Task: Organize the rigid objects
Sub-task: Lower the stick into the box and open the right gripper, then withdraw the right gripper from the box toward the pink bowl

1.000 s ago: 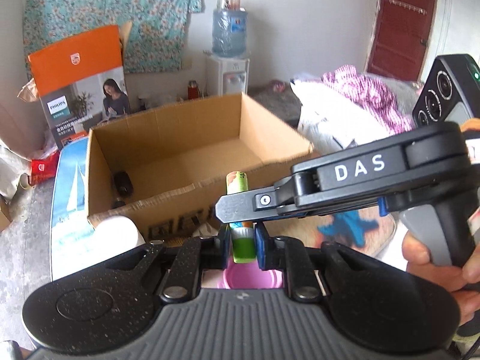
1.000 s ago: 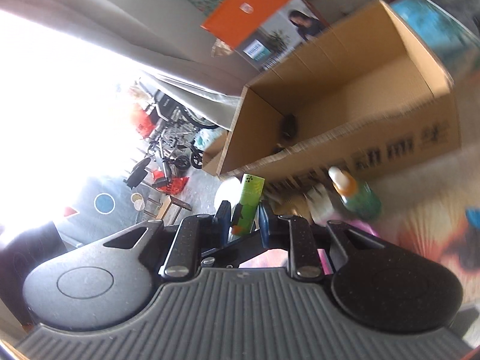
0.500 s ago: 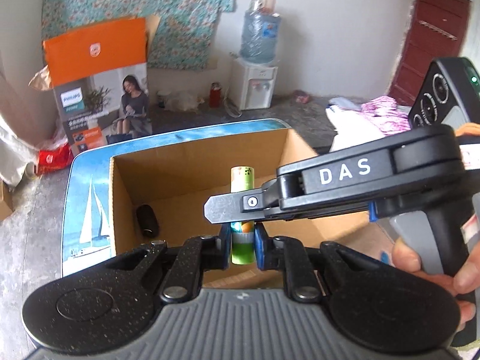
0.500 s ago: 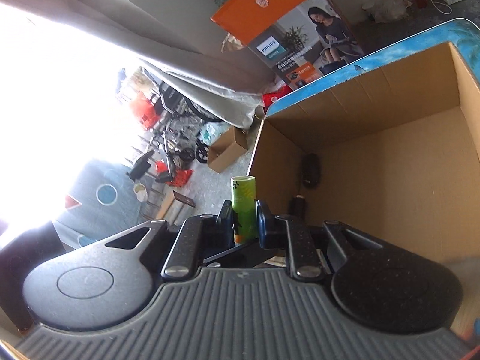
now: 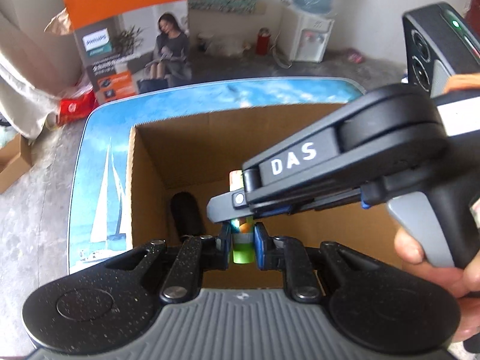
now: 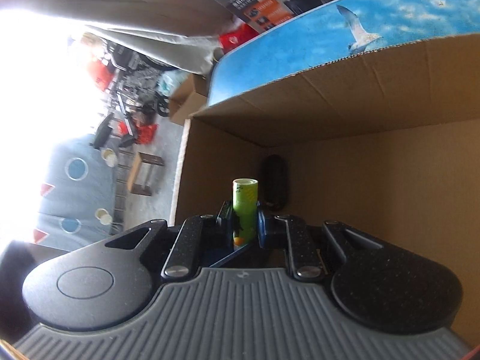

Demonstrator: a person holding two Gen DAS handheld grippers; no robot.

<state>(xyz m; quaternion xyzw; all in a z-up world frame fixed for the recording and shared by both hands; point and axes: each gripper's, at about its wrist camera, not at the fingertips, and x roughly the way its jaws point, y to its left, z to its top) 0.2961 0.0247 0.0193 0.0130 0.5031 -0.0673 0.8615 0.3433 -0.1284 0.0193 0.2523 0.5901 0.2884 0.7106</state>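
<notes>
A green printed tube [image 5: 241,252] stands between the blue pads of my left gripper [image 5: 242,240], which is shut on it. My right gripper [image 5: 228,210] reaches in from the right, held by a person's hand [image 5: 420,255], and its tips clamp the same tube higher up. In the right wrist view the tube [image 6: 244,204] sticks up from the shut right gripper [image 6: 244,222]. Both grippers hang over the open cardboard box [image 5: 186,150], angled down into it. A black oval object [image 5: 186,210] lies on the box floor by the left wall, just beyond the tube [image 6: 274,180].
The box stands on a blue table top [image 5: 99,180] printed with a sailboat. Behind it are an orange and grey appliance carton [image 5: 126,30], a red flask [image 5: 263,40] and a white water dispenser [image 5: 309,36]. The box floor to the right is bare cardboard [image 6: 390,195].
Both grippers, still shut on the green tube, moved forward from in front of the box to above its inside and tipped downward. The bottles on the near side dropped out of view.
</notes>
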